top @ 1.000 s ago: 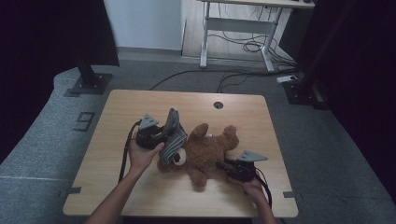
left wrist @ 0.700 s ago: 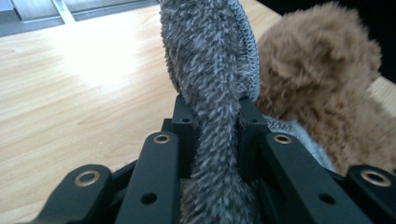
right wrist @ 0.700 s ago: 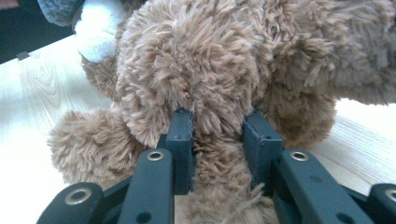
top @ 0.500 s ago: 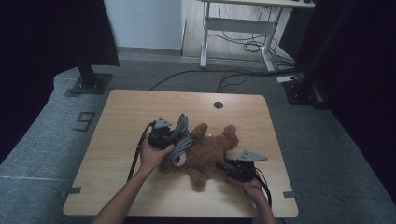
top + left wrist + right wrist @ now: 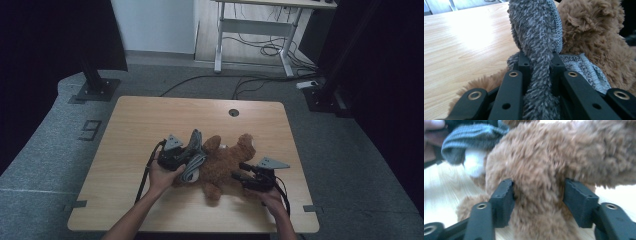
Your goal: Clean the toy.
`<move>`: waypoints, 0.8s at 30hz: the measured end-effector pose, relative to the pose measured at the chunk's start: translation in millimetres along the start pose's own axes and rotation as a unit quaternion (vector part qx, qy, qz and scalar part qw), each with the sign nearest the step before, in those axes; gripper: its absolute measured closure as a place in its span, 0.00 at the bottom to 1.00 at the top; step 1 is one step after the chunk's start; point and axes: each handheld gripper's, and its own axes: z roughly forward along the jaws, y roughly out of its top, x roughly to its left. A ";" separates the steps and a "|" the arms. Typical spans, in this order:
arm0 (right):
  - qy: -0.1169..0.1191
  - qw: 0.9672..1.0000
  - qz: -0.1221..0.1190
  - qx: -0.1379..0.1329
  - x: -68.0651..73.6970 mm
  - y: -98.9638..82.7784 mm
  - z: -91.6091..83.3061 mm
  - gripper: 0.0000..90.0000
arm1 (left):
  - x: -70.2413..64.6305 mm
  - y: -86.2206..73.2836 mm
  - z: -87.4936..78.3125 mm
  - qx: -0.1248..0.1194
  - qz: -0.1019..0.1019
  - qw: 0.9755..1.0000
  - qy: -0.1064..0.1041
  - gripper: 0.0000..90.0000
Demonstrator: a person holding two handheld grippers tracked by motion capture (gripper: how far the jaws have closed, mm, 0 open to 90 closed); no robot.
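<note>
A brown teddy bear (image 5: 225, 162) lies on its back in the middle of the wooden table (image 5: 150, 120). My left gripper (image 5: 187, 152) sits at the bear's left side, shut on a fuzzy grey knitted garment (image 5: 534, 32) that stands up between its jaws (image 5: 539, 62) against the bear's fur (image 5: 594, 37). My right gripper (image 5: 239, 172) is at the bear's right side. Its jaws (image 5: 539, 192) have just been opening and stand wide on either side of a furry limb (image 5: 544, 165). The grey garment (image 5: 466, 142) shows beyond, over a white patch.
The table has a round cable hole (image 5: 233, 112) near its far edge. A white desk frame (image 5: 250, 35) and cables (image 5: 260, 50) stand on the floor behind. Dark stands (image 5: 95, 85) flank the table. Bare wood lies to the left and in front.
My left hand has carried the grey garment rightward and down onto the bear's side. The right hand has stayed where it was.
</note>
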 end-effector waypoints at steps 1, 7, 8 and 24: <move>-0.001 1.000 0.001 0.001 0.4 1.6 1.7 0.41 | -1.3 -1.5 -1.0 -0.002 0.000 1.000 -0.001 0.86; -0.004 1.000 0.011 0.003 2.2 11.2 10.6 0.30 | -4.9 -12.9 -5.9 -0.017 -0.009 1.000 -0.009 0.86; -0.005 1.000 0.012 0.006 2.2 12.4 12.6 0.28 | -5.3 -13.9 -6.3 -0.019 -0.007 1.000 -0.007 0.86; -0.022 0.999 -0.013 0.028 11.4 7.2 29.6 0.63 | -12.5 6.9 -9.4 -0.006 -0.010 0.999 -0.029 0.86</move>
